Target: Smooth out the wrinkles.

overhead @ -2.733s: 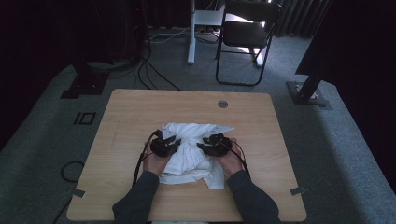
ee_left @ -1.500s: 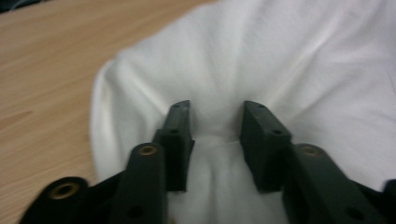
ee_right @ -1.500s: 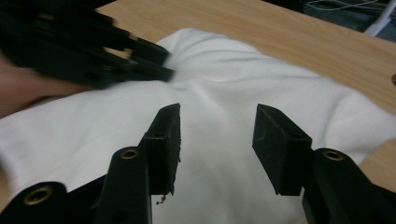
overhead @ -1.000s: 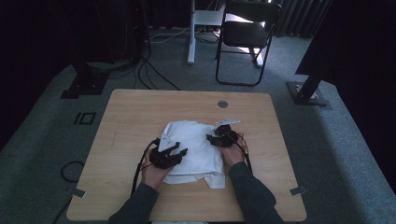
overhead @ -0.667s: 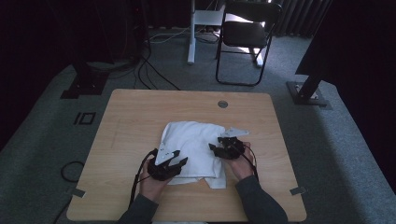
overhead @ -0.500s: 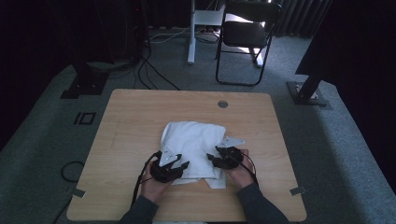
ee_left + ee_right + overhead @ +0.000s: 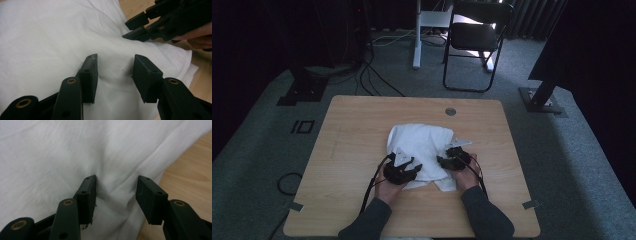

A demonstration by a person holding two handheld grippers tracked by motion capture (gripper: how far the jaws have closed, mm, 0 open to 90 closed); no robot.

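Observation:
A crumpled white cloth (image 7: 419, 142) lies in the middle of the wooden table (image 7: 357, 130). My left gripper (image 7: 414, 167) rests on its near left part and points right. In the left gripper view its jaws (image 7: 115, 65) stand apart, tips down on the cloth (image 7: 50, 37), with a low ridge of fabric between them. My right gripper (image 7: 440, 161) sits at the cloth's near right edge, facing the left one, and its tips (image 7: 130, 30) show in the left gripper view too. Its jaws (image 7: 116, 187) have just been closing; a fold of cloth (image 7: 50, 152) lies between them, not pinched.
Bare wood surrounds the cloth, widest at the left and front. A round grommet (image 7: 450, 111) sits near the table's far edge. Beyond the table stand a black chair (image 7: 472, 37) and a stand base (image 7: 542, 100); cables run on the floor (image 7: 372, 75).
Both hands have drawn toward the cloth's near edge and sunk onto it. The right gripper came down from the cloth's right side, and the two grippers now face each other more closely.

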